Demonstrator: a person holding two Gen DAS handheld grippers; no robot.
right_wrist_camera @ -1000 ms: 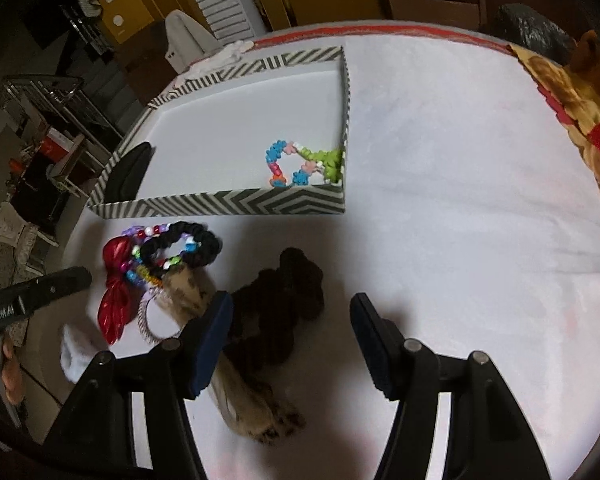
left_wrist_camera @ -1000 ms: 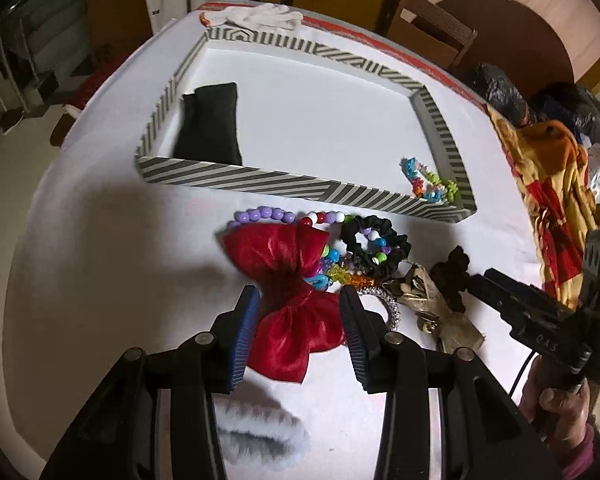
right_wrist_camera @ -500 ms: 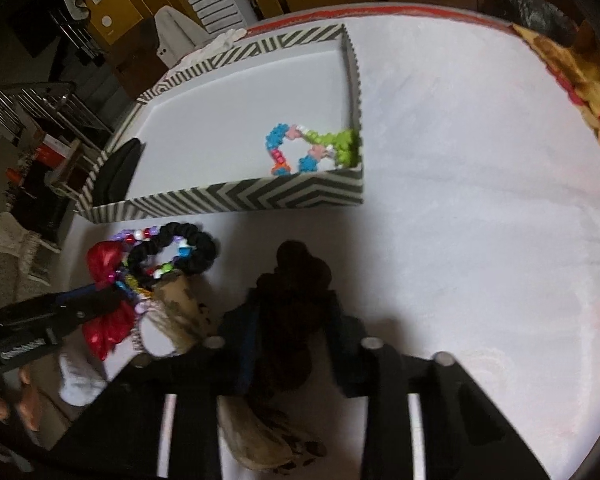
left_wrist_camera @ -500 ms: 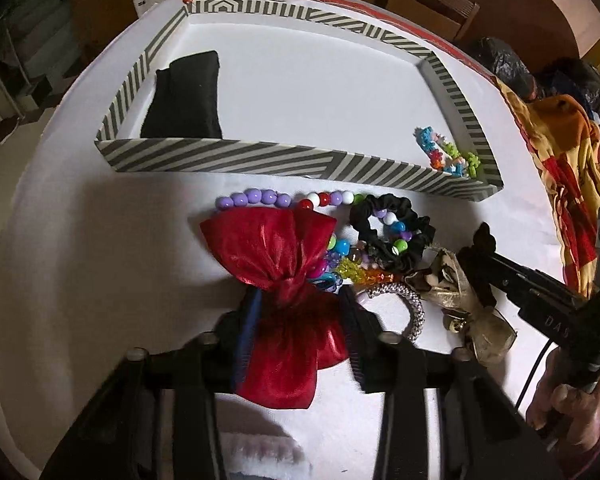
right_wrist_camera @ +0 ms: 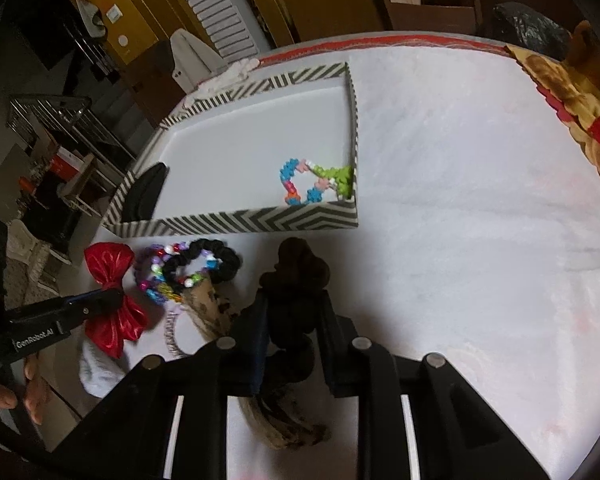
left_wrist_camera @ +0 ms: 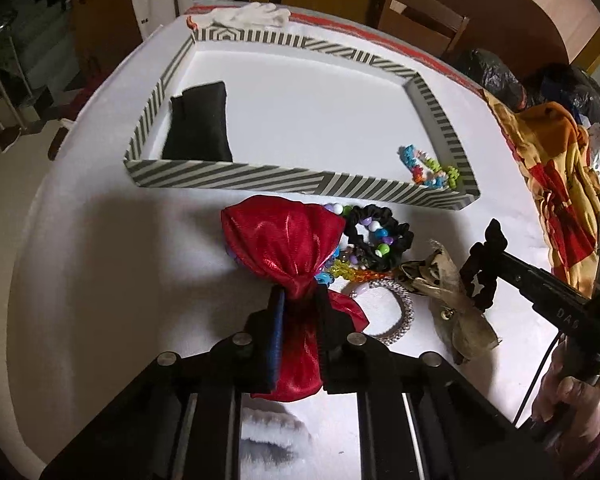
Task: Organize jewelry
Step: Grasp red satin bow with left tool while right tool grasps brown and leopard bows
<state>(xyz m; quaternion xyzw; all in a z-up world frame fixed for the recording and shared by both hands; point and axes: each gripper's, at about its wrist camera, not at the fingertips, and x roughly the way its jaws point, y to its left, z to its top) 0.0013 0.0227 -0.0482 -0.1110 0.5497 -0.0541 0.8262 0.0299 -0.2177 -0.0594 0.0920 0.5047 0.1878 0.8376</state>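
Left wrist view: left gripper point(left_wrist_camera: 300, 320) clamped on the knot of the red satin bow point(left_wrist_camera: 288, 240), jaws just closed in, fabric bunched between the pads. Bow lying on the white bench point(left_wrist_camera: 100, 280) just in front of the striped tray point(left_wrist_camera: 300, 182). Inside the tray: black cushion point(left_wrist_camera: 198, 124) at the left wall, colourful bead bracelet point(left_wrist_camera: 428, 168) in the right near corner. Outside, beside the bow: black scrunchie with beads point(left_wrist_camera: 380, 236), silver bracelet point(left_wrist_camera: 396, 316), tan patterned bow point(left_wrist_camera: 448, 292). Right gripper seen at the edge, pinching a dark scrunchie point(left_wrist_camera: 480, 268). Right wrist view: right gripper point(right_wrist_camera: 292, 344) narrowed onto the dark scrunchie point(right_wrist_camera: 296, 272), jaws just closed in too, cloth squeezed between the pads, piece at bench level short of the tray's near wall point(right_wrist_camera: 240, 220). Left gripper point(right_wrist_camera: 100, 300) visible at the far left, gripping the red bow point(right_wrist_camera: 112, 300). Progress, judged: early; only one jewelry piece in the tray, two pieces gripped but not yet carried over, at least three more loose on the bench.
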